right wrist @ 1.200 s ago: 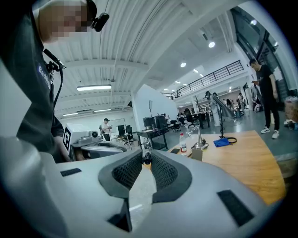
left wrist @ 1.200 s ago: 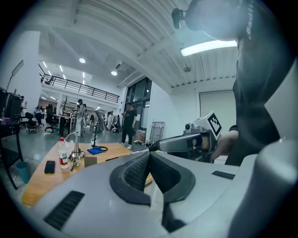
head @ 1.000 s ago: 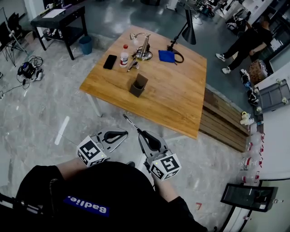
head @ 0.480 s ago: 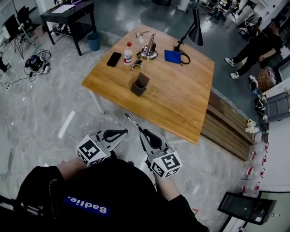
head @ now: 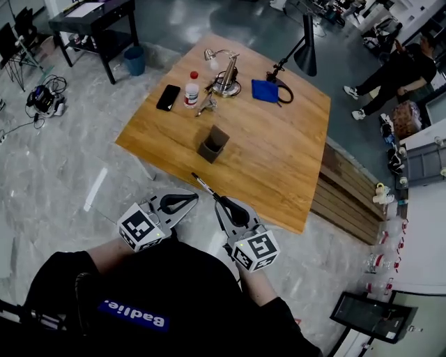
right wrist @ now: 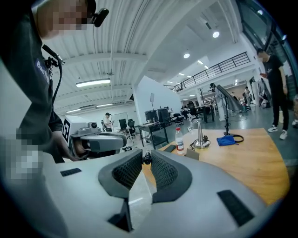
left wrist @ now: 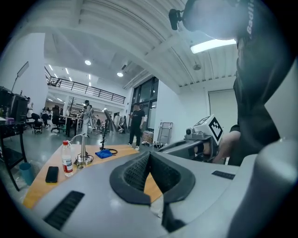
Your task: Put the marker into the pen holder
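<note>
The dark square pen holder [head: 213, 143] stands upright on the wooden table [head: 279, 167], left of its middle. My right gripper [head: 218, 201] is shut on the marker [head: 203, 185], a thin dark stick that points up-left over the table's near edge. In the right gripper view the marker's end [right wrist: 146, 158] shows between the pads, with the pen holder [right wrist: 193, 154] beyond. My left gripper [head: 194, 199] is held beside it over the floor, shut with nothing in it; its pads meet [left wrist: 149, 158].
At the table's far side are a phone [head: 168, 97], a white bottle [head: 191, 90], a metal lamp base [head: 224, 85], a blue cloth [head: 265, 90] and a black floor lamp [head: 304, 49]. A person [head: 390, 63] stands at far right. A dark desk [head: 90, 21] and cables [head: 42, 97] lie left.
The table and pen holder sit a little lower and nearer in the head view. Both grippers keep their pose, and the marker stays in the right one.
</note>
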`<state>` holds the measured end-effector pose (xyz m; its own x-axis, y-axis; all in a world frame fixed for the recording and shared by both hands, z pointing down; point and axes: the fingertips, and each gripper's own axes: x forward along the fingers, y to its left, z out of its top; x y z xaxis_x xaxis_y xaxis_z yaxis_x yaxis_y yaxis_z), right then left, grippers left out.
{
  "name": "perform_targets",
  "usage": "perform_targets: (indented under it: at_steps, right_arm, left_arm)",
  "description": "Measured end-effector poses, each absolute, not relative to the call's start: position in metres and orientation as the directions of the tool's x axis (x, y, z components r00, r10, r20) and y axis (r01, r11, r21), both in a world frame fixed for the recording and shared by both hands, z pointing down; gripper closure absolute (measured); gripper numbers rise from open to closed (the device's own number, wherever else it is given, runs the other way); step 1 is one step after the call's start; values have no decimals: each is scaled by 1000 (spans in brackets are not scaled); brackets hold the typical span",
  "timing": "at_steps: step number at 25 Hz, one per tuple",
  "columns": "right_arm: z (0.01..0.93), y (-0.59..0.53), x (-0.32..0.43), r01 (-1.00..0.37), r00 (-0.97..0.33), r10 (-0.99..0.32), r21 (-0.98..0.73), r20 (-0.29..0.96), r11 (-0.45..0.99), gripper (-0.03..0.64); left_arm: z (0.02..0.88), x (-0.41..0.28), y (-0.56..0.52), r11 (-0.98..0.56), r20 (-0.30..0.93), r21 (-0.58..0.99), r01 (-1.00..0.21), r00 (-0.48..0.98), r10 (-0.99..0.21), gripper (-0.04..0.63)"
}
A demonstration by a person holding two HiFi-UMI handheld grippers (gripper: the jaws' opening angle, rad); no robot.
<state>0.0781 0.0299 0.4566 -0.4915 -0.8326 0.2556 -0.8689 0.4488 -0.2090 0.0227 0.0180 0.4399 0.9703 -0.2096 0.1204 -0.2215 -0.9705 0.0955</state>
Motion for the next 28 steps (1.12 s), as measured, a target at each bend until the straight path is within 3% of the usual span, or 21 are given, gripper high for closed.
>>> perform_targets:
  at_steps: [15,28]
  right_arm:
    - [490,-85,93,-922,-384,-825,-133,414,363,554]
    - [518,-122,137,-867,-418,-730,2,541,499,554]
  left_arm:
    - [448,47,-108,-988,102,136,-77,993,-63,586]
    - [453,76,-125,-975,126,138,-176,979,-159,586]
